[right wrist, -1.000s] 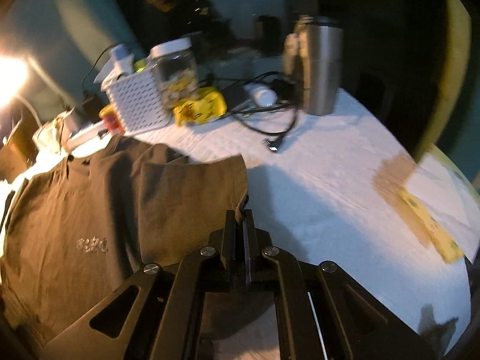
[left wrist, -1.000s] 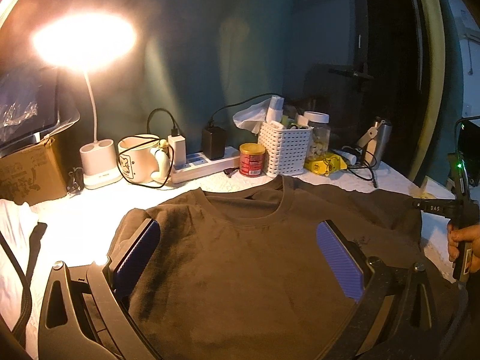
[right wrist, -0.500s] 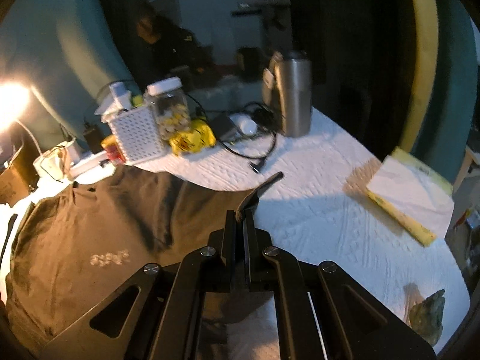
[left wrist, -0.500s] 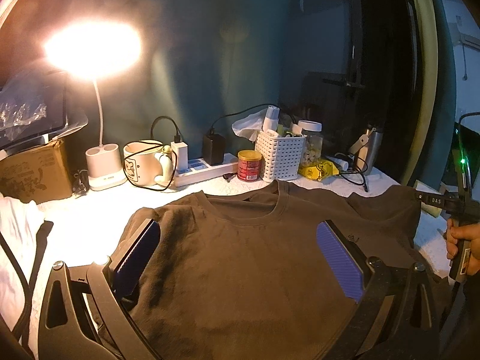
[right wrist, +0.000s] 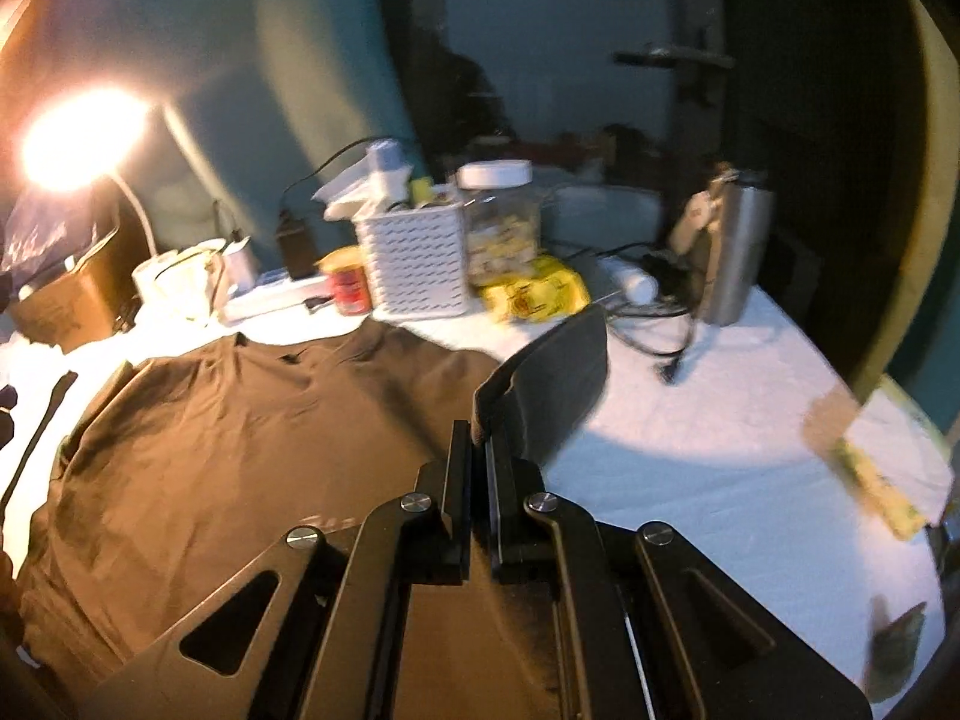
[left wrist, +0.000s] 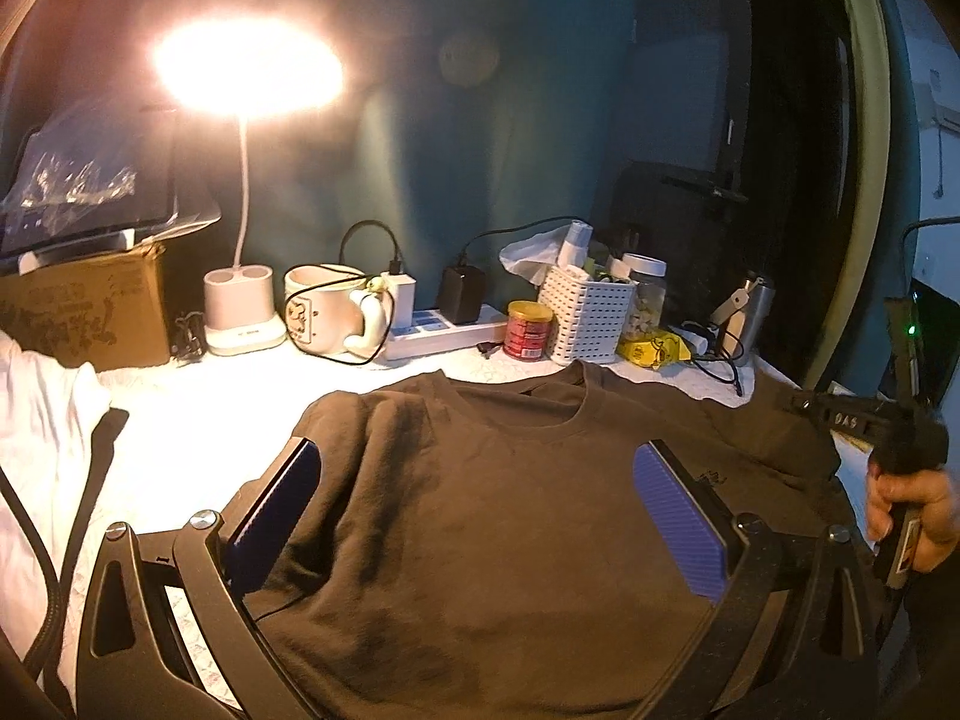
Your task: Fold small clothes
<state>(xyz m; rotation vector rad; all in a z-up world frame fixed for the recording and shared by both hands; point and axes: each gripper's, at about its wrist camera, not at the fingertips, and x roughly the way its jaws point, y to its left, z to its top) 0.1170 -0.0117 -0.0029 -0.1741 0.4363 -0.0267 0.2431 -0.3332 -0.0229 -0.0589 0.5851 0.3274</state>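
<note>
A brown T-shirt (left wrist: 510, 510) lies front up on the white table cover (right wrist: 690, 450), its collar toward the wall. My left gripper (left wrist: 480, 510) hovers over the shirt's chest. It is open, its blue pads (left wrist: 678, 522) wide apart and nothing pinched between them. My right gripper (right wrist: 477, 438) is shut on the shirt's right sleeve (right wrist: 546, 384), whose dark flap stands up off the table past the fingertips. In the left wrist view the right gripper (left wrist: 807, 405) reaches the sleeve's edge, with a person's hand (left wrist: 912, 504) on its handle.
Along the wall stand a lit desk lamp (left wrist: 240, 60), a mug (left wrist: 324, 312), a power strip (left wrist: 444, 324), a red can (left wrist: 528, 330), a white basket (right wrist: 414, 270), a jar (right wrist: 501, 222) and a steel flask (right wrist: 732, 252). A cardboard box (left wrist: 84, 312) and white cloth (left wrist: 36, 420) sit left, paper (right wrist: 888, 468) right.
My right gripper has pulled the sleeve out from over the shirt's body toward the right and lifted it. The left gripper has drifted slightly, still open over the chest.
</note>
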